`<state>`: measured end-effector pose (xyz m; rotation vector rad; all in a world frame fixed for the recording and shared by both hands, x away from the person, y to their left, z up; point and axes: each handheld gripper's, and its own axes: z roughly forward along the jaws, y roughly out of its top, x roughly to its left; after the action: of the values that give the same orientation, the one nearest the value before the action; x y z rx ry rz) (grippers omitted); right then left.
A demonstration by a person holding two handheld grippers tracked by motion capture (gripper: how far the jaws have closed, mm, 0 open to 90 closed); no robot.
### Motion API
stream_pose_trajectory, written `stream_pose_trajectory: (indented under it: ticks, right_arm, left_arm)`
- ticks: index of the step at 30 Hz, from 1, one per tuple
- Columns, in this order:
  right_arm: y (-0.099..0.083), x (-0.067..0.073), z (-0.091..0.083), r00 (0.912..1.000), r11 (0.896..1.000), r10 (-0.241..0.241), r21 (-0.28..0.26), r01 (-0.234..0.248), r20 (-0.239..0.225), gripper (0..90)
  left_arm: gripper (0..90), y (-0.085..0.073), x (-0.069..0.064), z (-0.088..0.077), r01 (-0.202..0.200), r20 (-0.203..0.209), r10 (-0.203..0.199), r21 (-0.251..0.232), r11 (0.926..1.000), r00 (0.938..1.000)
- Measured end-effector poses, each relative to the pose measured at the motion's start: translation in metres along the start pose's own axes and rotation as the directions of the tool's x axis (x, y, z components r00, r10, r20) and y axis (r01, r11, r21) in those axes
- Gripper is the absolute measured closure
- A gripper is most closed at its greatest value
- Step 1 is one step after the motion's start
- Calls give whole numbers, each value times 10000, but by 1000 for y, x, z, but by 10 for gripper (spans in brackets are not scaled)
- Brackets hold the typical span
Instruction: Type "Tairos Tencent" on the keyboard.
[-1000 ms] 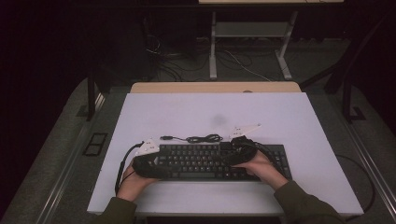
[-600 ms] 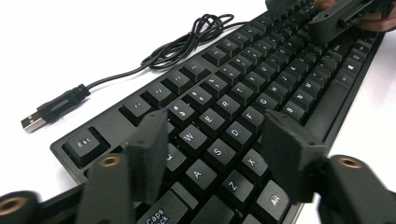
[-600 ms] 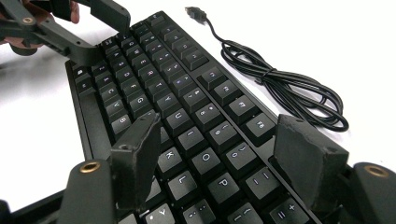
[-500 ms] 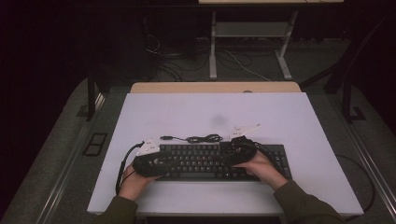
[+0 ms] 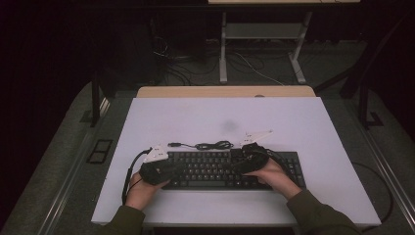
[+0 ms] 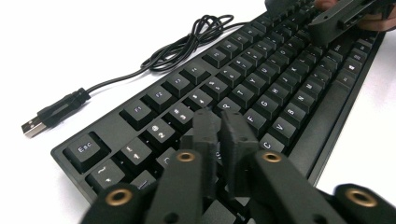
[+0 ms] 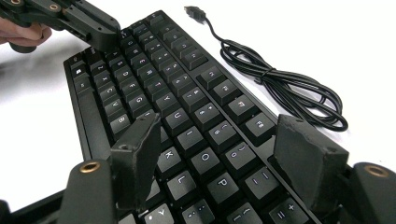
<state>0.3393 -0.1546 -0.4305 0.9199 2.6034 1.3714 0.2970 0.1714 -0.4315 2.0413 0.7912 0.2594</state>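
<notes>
**Left tool closed over the keys, right tool held open**

I had both tools on the black keyboard [image 5: 230,169], which lay on the white tabletop [image 5: 195,122] close to its near edge. The left tool [image 6: 219,135] had just been closing; its jaws stood together, tips down on the key rows near the Q and W keys. I could not tell whether anything was nipped between them; it read to me as a closed tip for pressing a single key. The right tool [image 7: 217,140] hung wide open over the letter keys near O, P and L, holding nothing, jaws spanning several keycaps.

Placement, as I judged it: closed jaws give one narrow point, so neighbouring keys stay untouched; the open right tool looked parked or steadying, not pressing.

Room for moving: beyond the left tool, the keyboard's cable [image 6: 187,42] lay bundled on the tabletop past the function row, its USB plug [image 6: 35,126] loose ahead and left. Well apart from both tools, so no snag yet. The far tabletop beyond the cable was bare, free for shifting the keyboard away.
</notes>
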Motion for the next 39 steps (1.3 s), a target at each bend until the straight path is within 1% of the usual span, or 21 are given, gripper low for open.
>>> stream_pose_trajectory:
  ticks: [1,6,15,23,25,34,39]
  right_arm:
    - [0,0,0,10000,10000,9,-1,-9,0,316]
    - [0,0,0,10000,10000,-22,-1,22,-1,316]
    - [0,0,0,10000,10000,-6,-1,6,12,316]
    - [0,0,-1,10000,10000,-23,4,23,15,316]
    - [0,0,-1,10000,10000,-21,8,21,17,316]
    - [0,1,0,10000,10000,-13,7,13,20,316]
    - [0,1,-1,10000,10000,-52,-51,52,34,316]
  left_arm:
    - [888,0,0,0,-7,32,7,10,10000,10000]
    - [890,2,-2,4,-71,109,69,238,9997,9999]
    - [890,1,-2,9,12,193,-22,520,9986,9998]
    - [890,0,-2,12,31,159,-42,705,9975,9999]
    - [890,-1,-2,13,-53,113,43,825,9966,9999]
    - [890,-1,-2,13,-84,176,69,839,9964,9998]
    - [890,0,-1,12,95,241,-116,828,9965,9996]
